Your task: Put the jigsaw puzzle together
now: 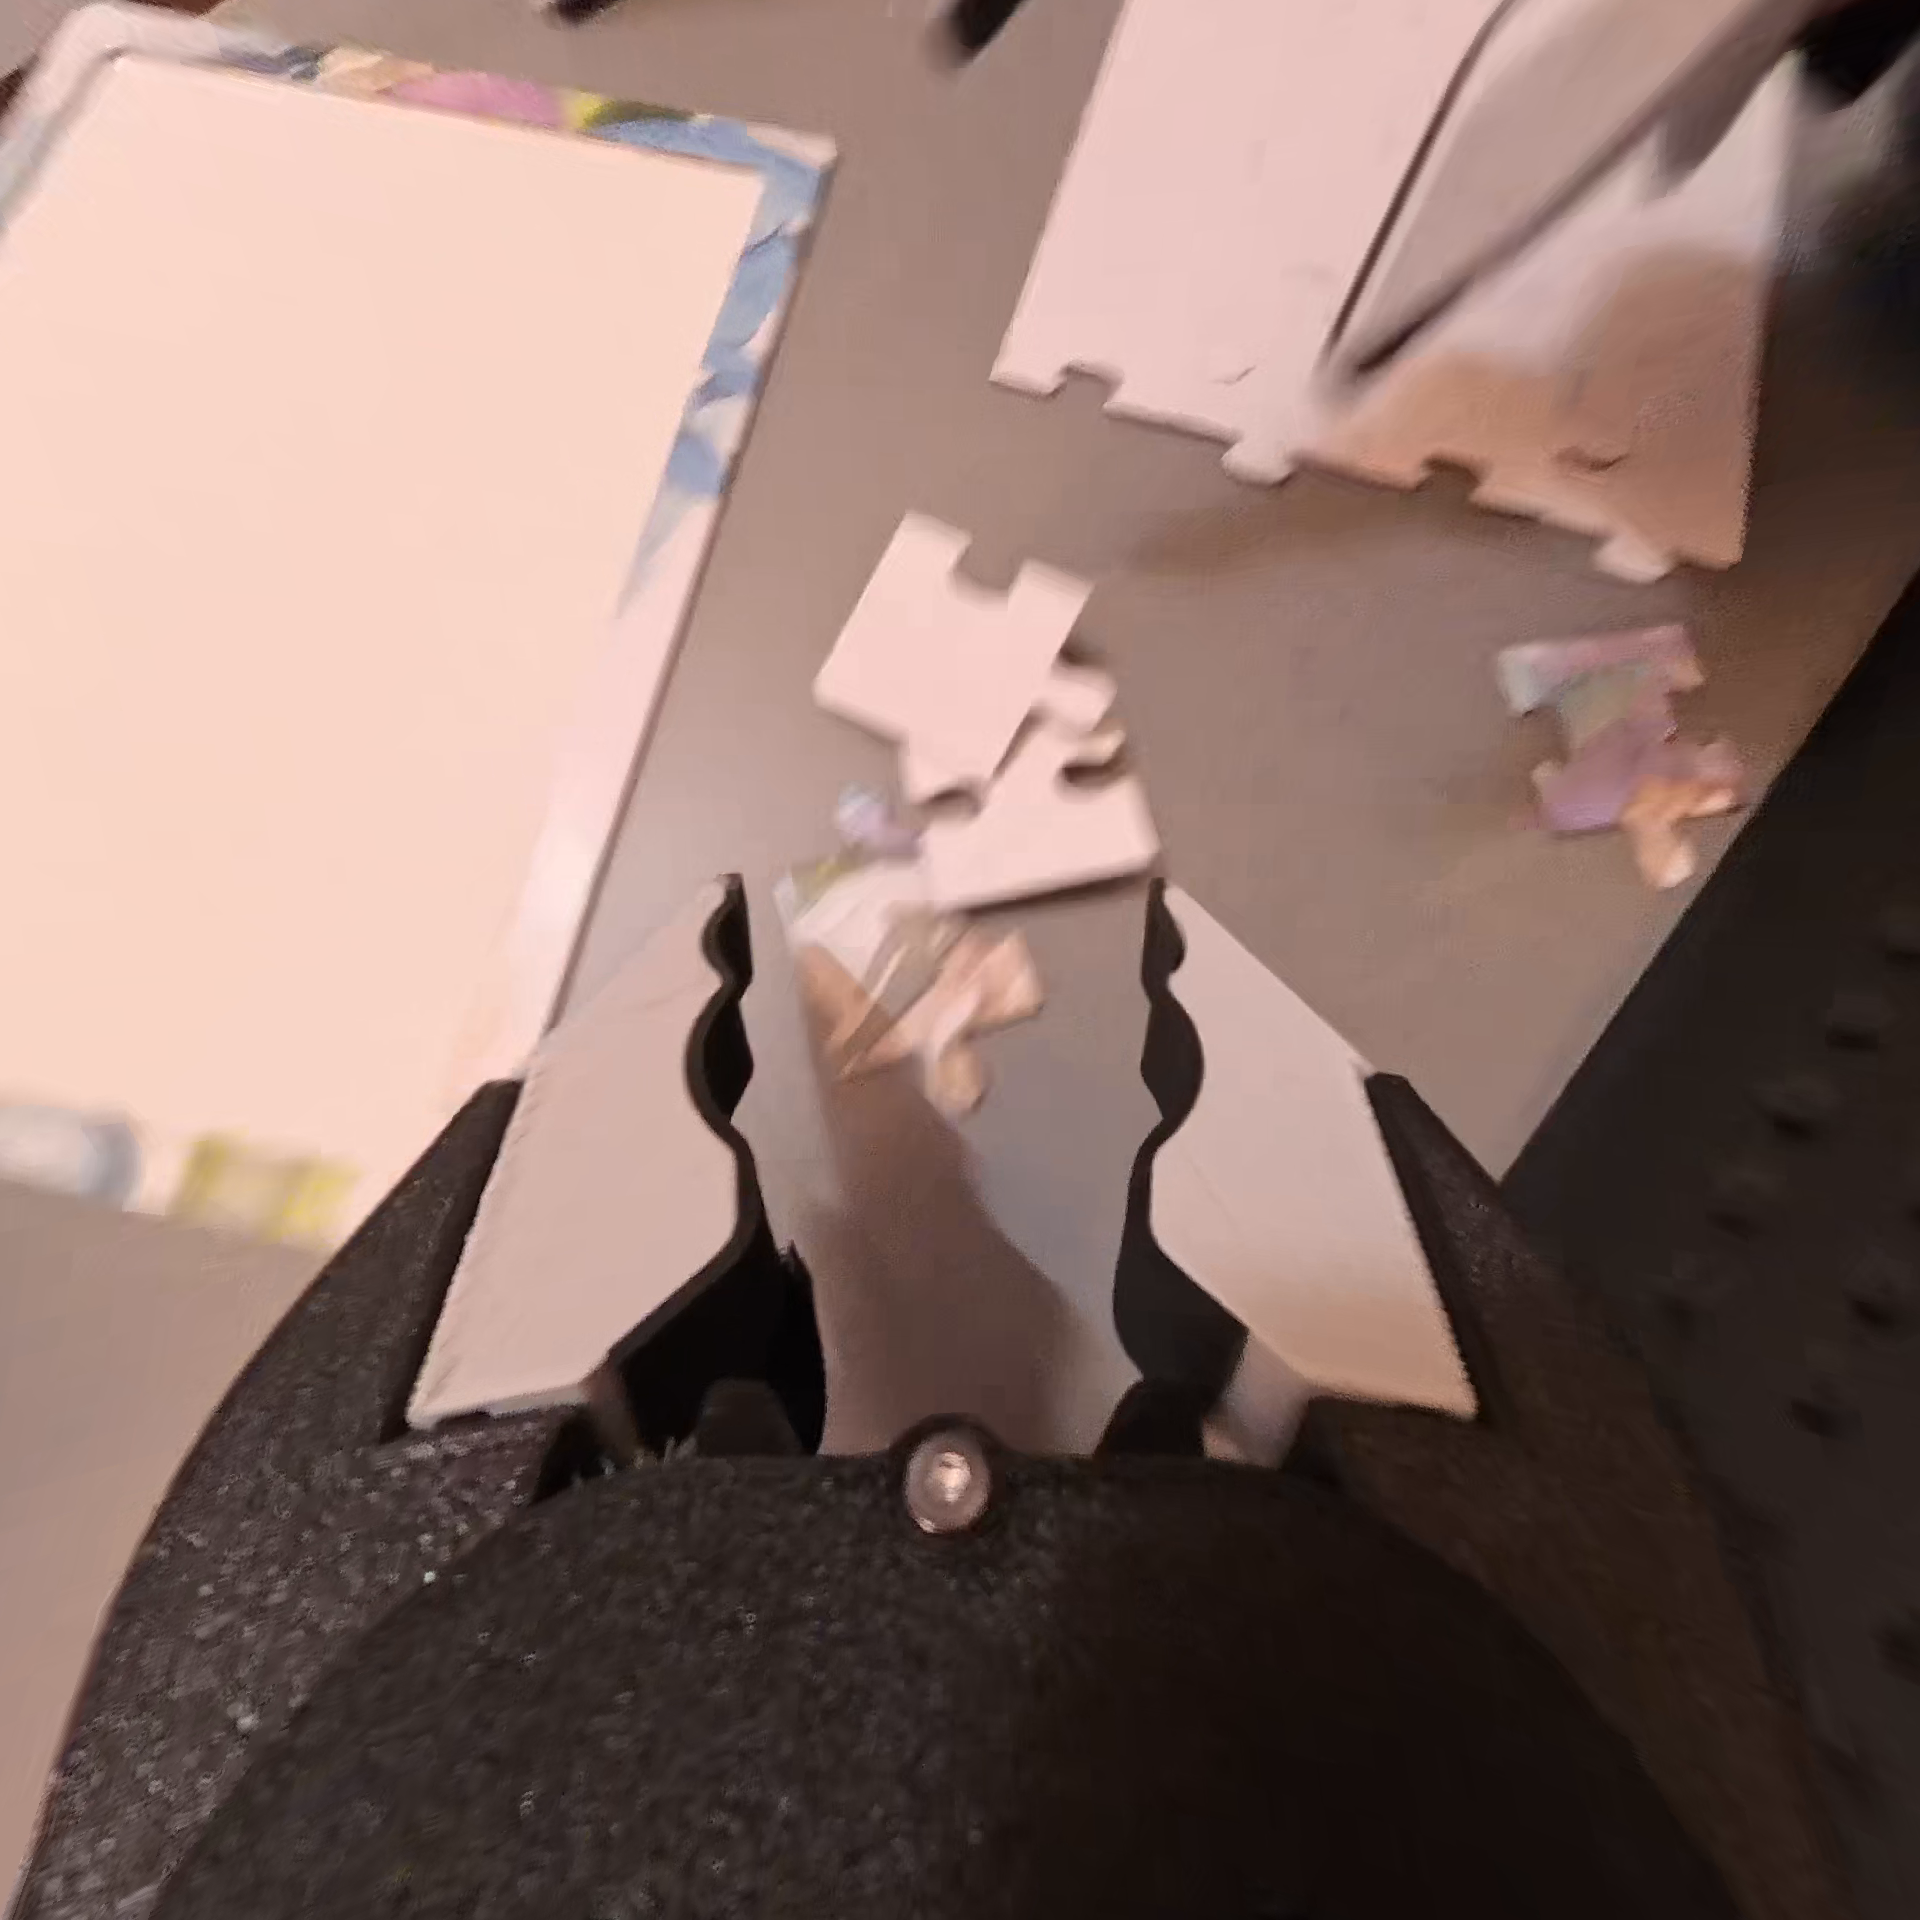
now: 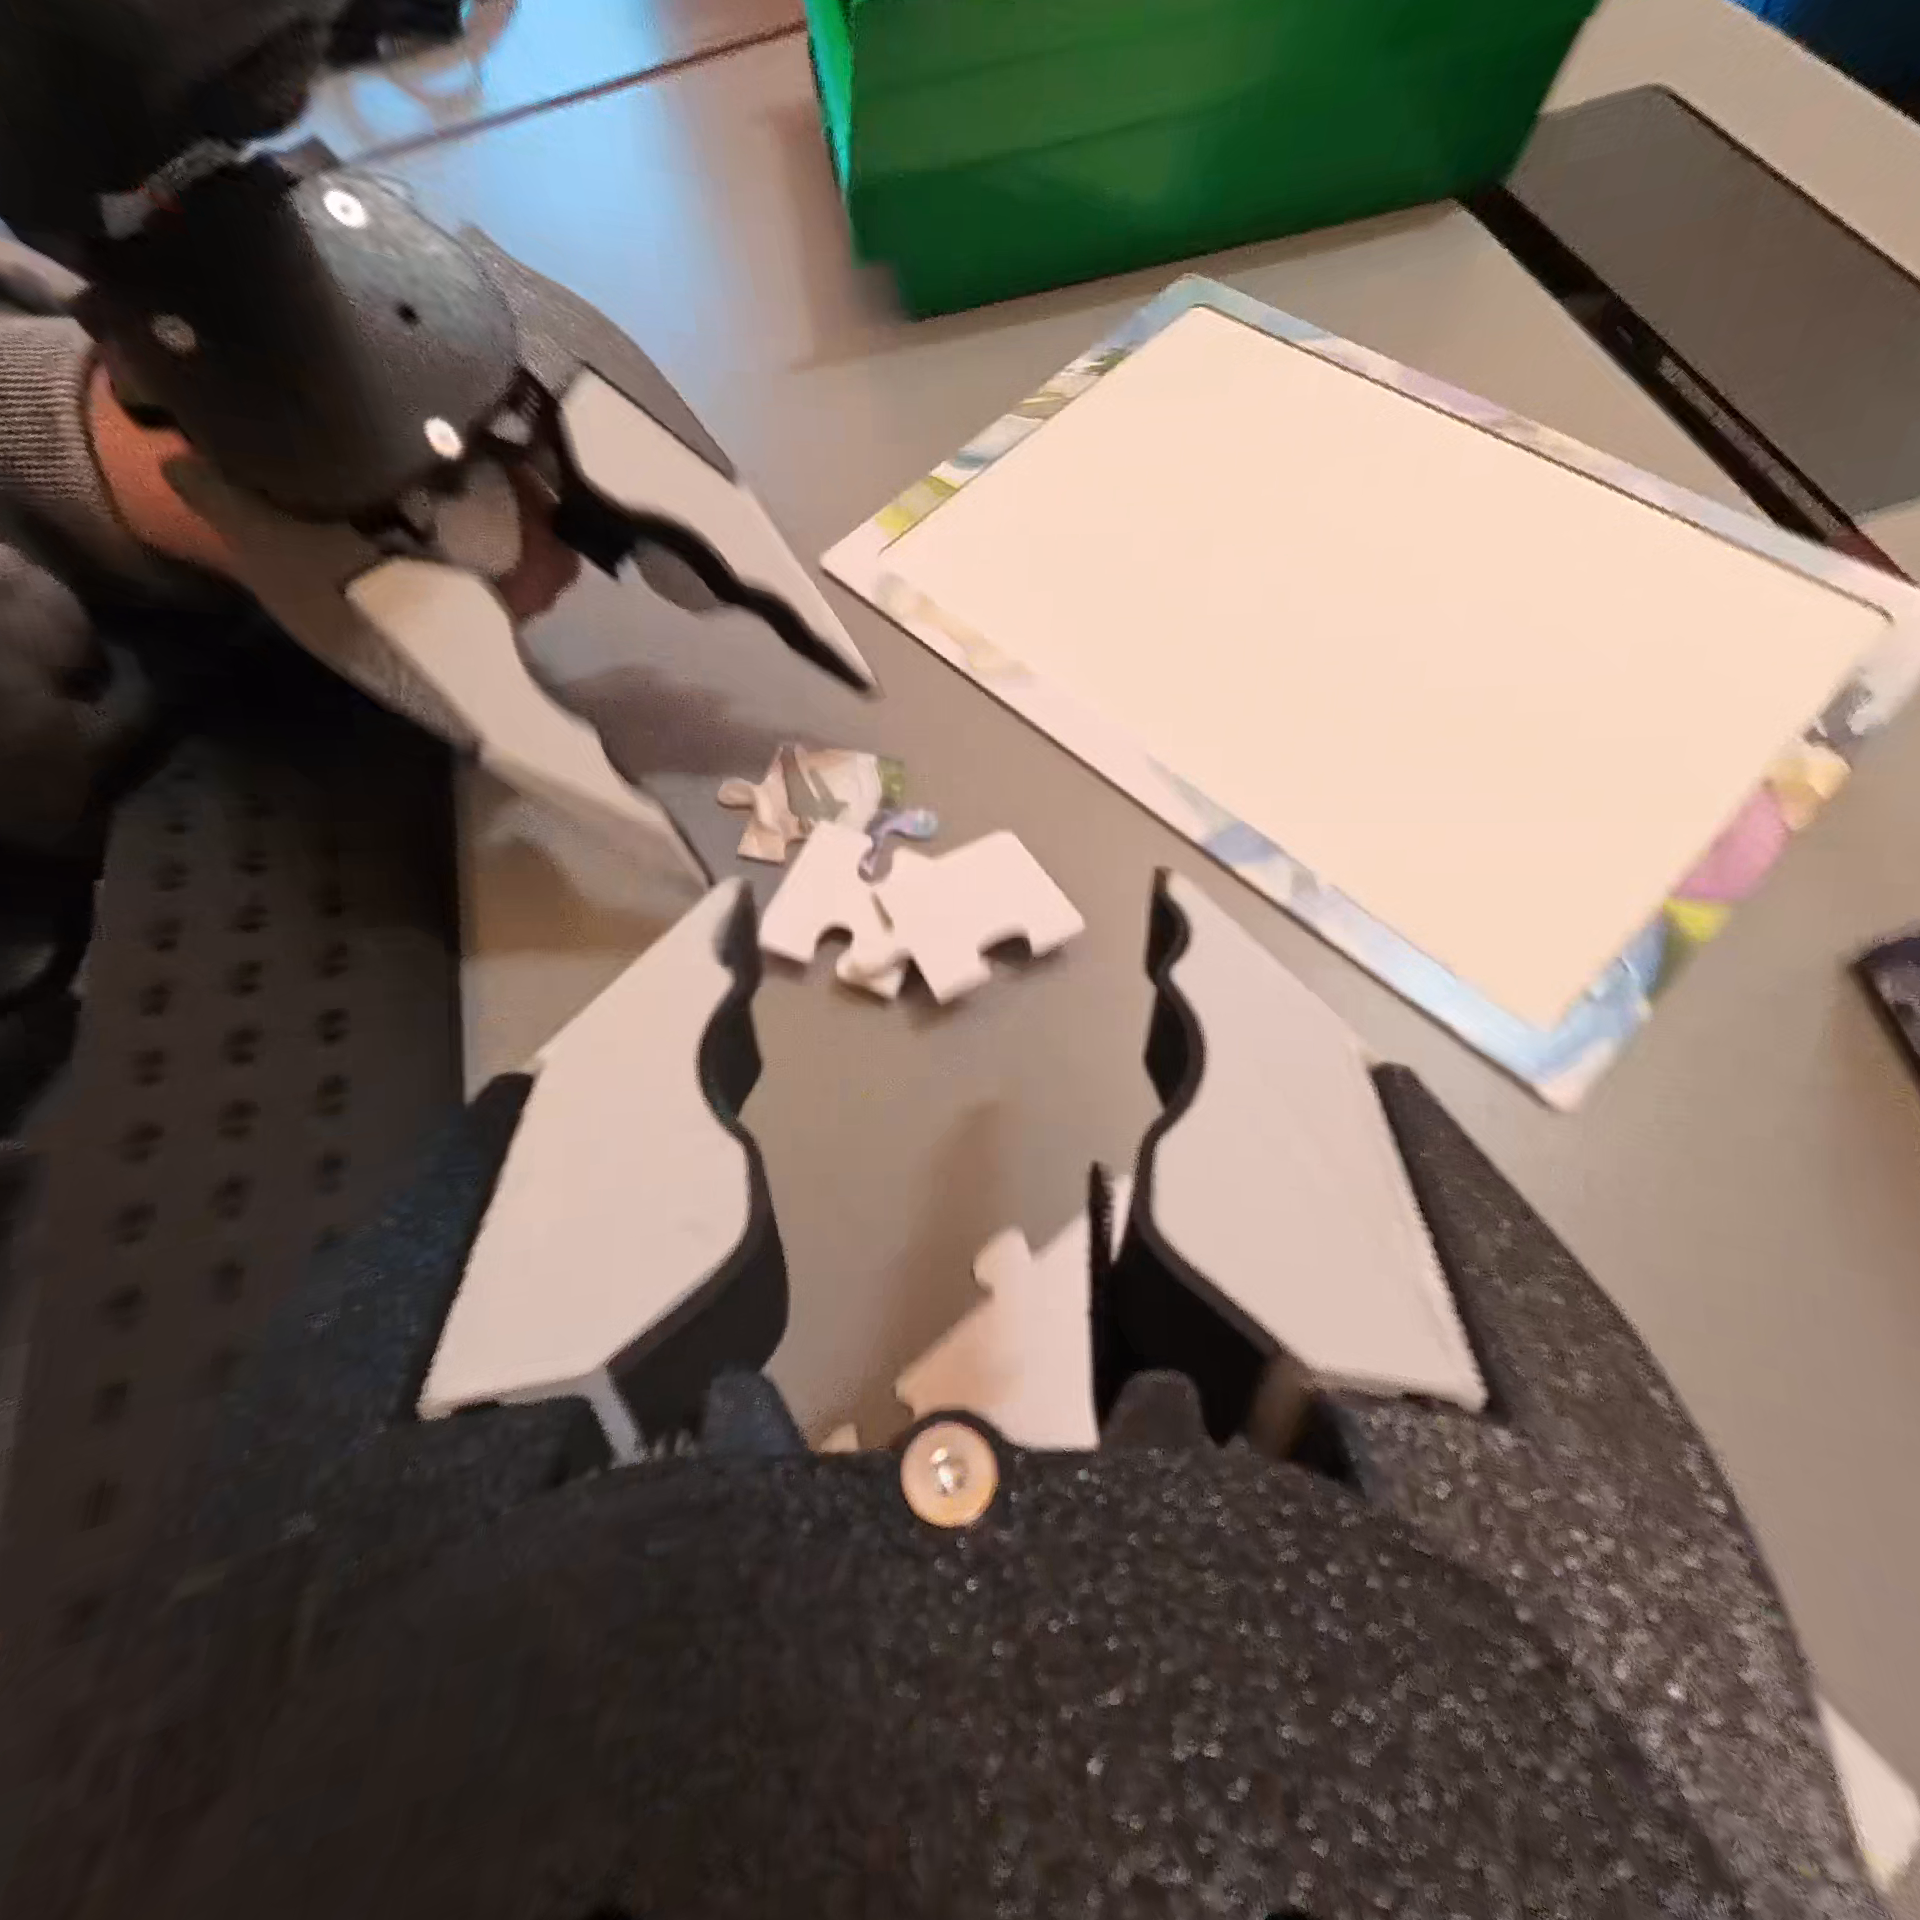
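From the left wrist view we start with the white rectangular puzzle tray with a pastel printed border (image 1: 343, 499), our landmark on the grey table (image 1: 935, 312); its inside is bare, with no pieces in it. Just right of the tray's near corner our left gripper (image 1: 940, 894) hangs over the table with its jaws apart and nothing between them. Beyond its tips, right of the tray, lies a small cluster of loose jigsaw pieces: two white, face-down ones (image 1: 971, 707) overlapping, and a picture-side-up piece (image 1: 914, 977) beside them. Farther right of the tray sits a large joined slab of face-down white pieces (image 1: 1226, 260), with a blurred part of the other tool over it, and nearer us one more pastel picture-side-up piece (image 1: 1621, 748).

From the right wrist view the left gripper (image 2: 769, 675) appears at far left of the tray (image 2: 1371, 665), jaws spread, held by a hand in a grey sleeve (image 2: 62, 416). Our right gripper (image 2: 951, 894) is also spread wide and empty; a white face-down piece (image 2: 1008, 1340) lies on the table under its base. Behind the tray stands a green box (image 2: 1143, 135), and to the tray's right a dark flat board (image 2: 1766, 291).
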The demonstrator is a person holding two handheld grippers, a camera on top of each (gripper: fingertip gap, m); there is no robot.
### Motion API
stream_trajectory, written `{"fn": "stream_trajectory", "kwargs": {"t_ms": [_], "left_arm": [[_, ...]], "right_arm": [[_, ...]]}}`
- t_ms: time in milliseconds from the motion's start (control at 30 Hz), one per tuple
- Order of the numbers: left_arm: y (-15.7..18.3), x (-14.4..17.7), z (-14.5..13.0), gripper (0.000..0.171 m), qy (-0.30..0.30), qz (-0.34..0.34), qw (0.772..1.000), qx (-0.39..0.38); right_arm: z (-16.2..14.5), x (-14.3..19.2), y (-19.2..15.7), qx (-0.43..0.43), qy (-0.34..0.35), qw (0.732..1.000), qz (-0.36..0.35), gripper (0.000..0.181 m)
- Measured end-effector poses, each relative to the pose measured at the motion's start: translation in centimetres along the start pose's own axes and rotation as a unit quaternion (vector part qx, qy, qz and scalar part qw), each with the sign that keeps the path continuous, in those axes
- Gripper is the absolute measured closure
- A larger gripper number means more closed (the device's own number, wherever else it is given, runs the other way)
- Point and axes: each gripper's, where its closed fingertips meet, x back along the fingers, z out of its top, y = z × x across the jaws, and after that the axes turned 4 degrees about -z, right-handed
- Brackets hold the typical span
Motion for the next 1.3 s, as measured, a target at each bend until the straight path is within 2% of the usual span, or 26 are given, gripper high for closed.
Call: {"fn": "stream_trajectory", "kwargs": {"t_ms": [67,167,233,367,533,600,667,733,933,967,1033,1100,1133,1233,1300], "left_arm": [[-1.6,2.5,-2.2,0.096,-0.011,0.033,0.999,0.016],[-1.9,4.5,-5.0,0.1,-0.023,0.036,0.997,0.06],[-0.9,4.1,-5.0,0.1,-0.024,0.028,0.997,0.063],[5.7,-0.2,0.4,0.097,0.002,-0.059,0.998,0.006],[13.4,-6.7,5.2,0.122,-0.018,-0.123,0.99,-0.072],[14.8,-8.6,6.3,0.127,-0.026,-0.132,0.988,-0.078],[14.8,-10.1,6.7,0.117,-0.043,-0.111,0.989,-0.089],[14.5,-11.0,6.6,0.096,-0.056,-0.097,0.99,-0.089],[12.3,-11.2,6.9,0.096,-0.051,-0.05,0.996,-0.045],[11.7,-11.0,7.0,0.099,-0.048,-0.036,0.998,-0.036],[11.0,-10.5,7.3,0.103,-0.036,-0.023,0.999,-0.016],[11.0,-9.7,7.4,0.106,-0.019,-0.042,0.998,0.038],[11.7,-9.4,7.6,0.106,-0.008,-0.075,0.994,0.076],[13.2,-9.1,7.7,0.104,0.01,-0.175,0.968,0.18],[13.2,-9.1,7.6,0.107,0.008,-0.196,0.958,0.211]], "right_arm": [[-2.0,2.8,2.0,-0.031,-0.008,0.999,-0.023,0.119],[-8.1,7.2,5.2,-0.048,-0.075,0.99,-0.107,0.115],[-11.6,9.6,5.0,-0.065,-0.102,0.986,-0.114,0.113],[-15.5,12.3,2.7,-0.105,-0.111,0.983,-0.101,0.108],[-18.8,16.3,4.3,-0.153,-0.112,0.965,-0.179,0.114],[-20.0,17.2,4.9,-0.171,-0.109,0.959,-0.199,0.117],[-21.2,17.2,4.9,-0.183,-0.116,0.956,-0.199,0.113],[-20.9,17.1,4.7,-0.184,-0.1,0.958,-0.195,0.113],[-20.8,16.4,6.2,-0.146,-0.123,0.954,-0.229,0.112],[-20.2,16.2,6.1,-0.145,-0.126,0.956,-0.222,0.112],[-16.8,14.7,5.0,-0.134,-0.089,0.971,-0.175,0.118],[-13.3,11.7,2.5,-0.1,-0.058,0.989,-0.098,0.125],[-12.8,10.1,1.3,-0.07,-0.069,0.993,-0.065,0.125],[-12.7,6.4,0.2,0.01,-0.091,0.995,-0.028,0.126],[-13.2,5.1,0.2,0.021,-0.108,0.994,-0.012,0.126]]}}
